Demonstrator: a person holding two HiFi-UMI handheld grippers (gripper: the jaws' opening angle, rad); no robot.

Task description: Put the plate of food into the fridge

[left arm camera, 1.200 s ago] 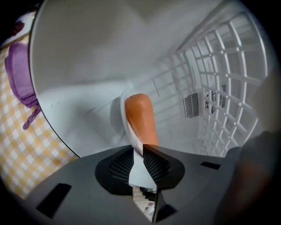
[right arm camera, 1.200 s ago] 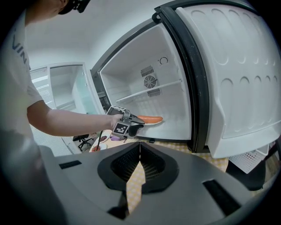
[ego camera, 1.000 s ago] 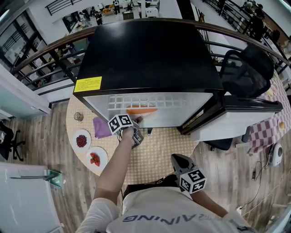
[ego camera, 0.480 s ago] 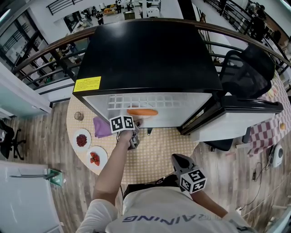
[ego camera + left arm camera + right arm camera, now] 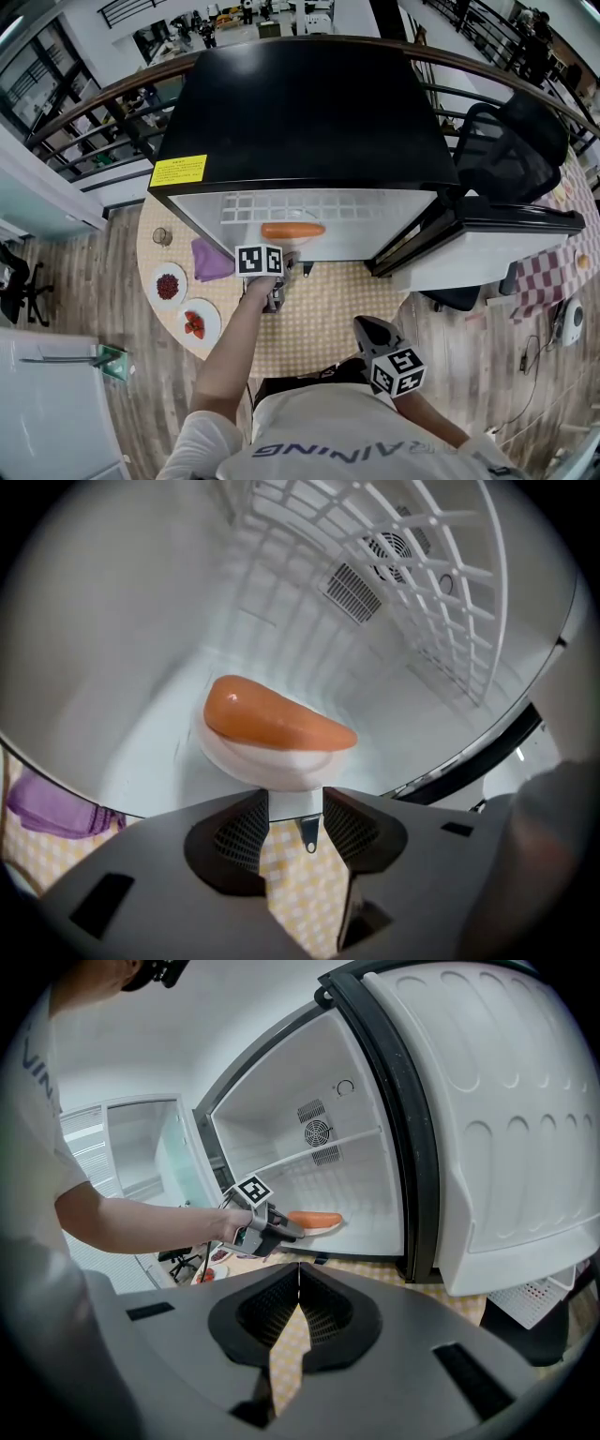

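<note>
Head view looks down; all views share the fridge (image 5: 300,122).

The fridge (image 5: 309,112) is black on top and white inside, with a yellow sticker (image 5: 180,172). The food (image 5: 272,714) is orange, its plate (image 5: 253,763) white. The tablecloth (image 5: 323,314) is yellow-and-white checked, the cloth (image 5: 212,259) purple, and 2 white dishes (image 5: 156,277) (image 5: 210,315) hold red fruit (image 5: 168,287).
</note>
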